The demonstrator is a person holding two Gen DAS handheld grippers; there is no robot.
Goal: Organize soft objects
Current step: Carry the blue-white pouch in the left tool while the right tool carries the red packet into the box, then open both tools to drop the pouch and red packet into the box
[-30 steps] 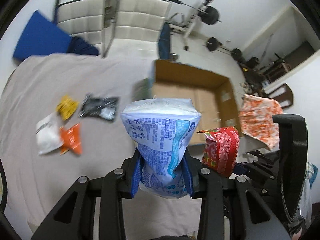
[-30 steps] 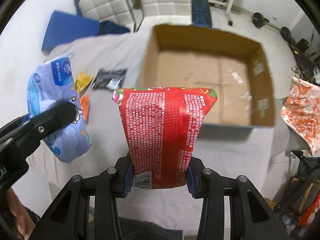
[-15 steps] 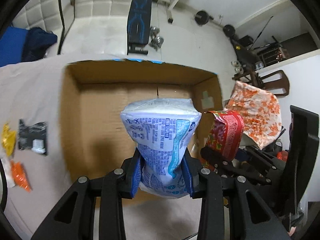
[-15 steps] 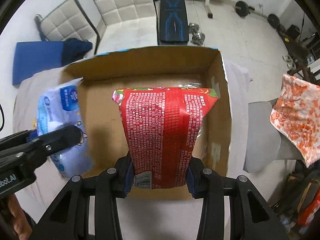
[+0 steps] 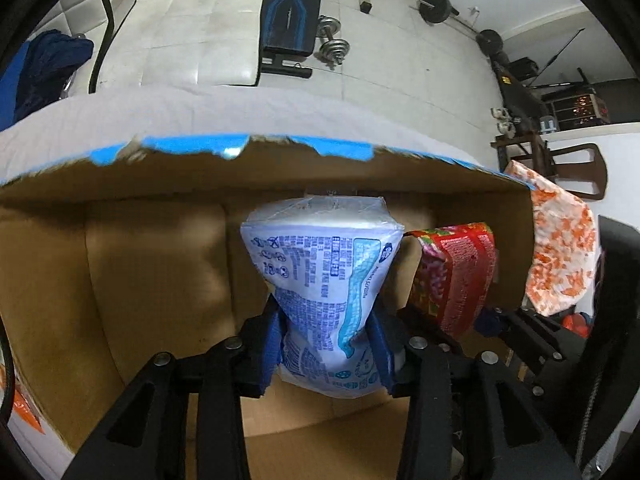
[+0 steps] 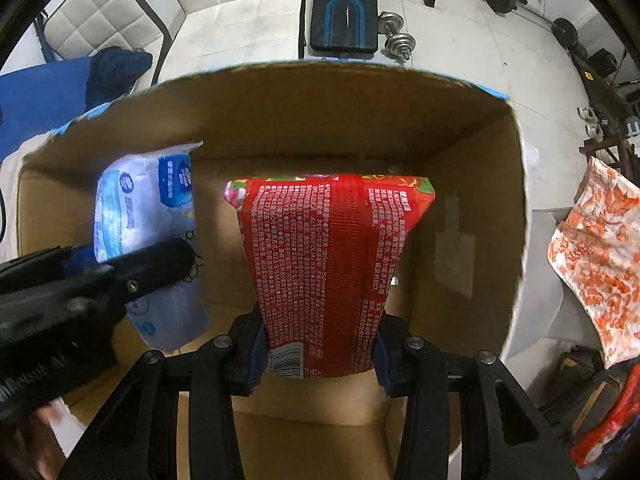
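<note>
My left gripper [image 5: 326,340] is shut on a blue-and-white soft tissue pack [image 5: 320,272] and holds it inside the open cardboard box [image 5: 152,280]. My right gripper [image 6: 318,340] is shut on a red soft pack [image 6: 328,248], also held inside the box [image 6: 472,184]. The red pack shows to the right in the left wrist view [image 5: 456,276]. The tissue pack shows to the left in the right wrist view [image 6: 148,208], with the left gripper's finger [image 6: 152,264] across it. Both packs hang above the box floor.
The box has a torn blue-taped far rim [image 5: 256,148] and stands on a grey-covered table [image 5: 240,108]. An orange-patterned cloth [image 6: 600,256] hangs to the right. Chairs [image 6: 132,12], a bench [image 6: 344,4] and dumbbells [image 6: 396,38] lie beyond on the floor.
Both grippers have moved forward and down with their packs, from over the table to inside the box. The loose packets on the table have left the view.
</note>
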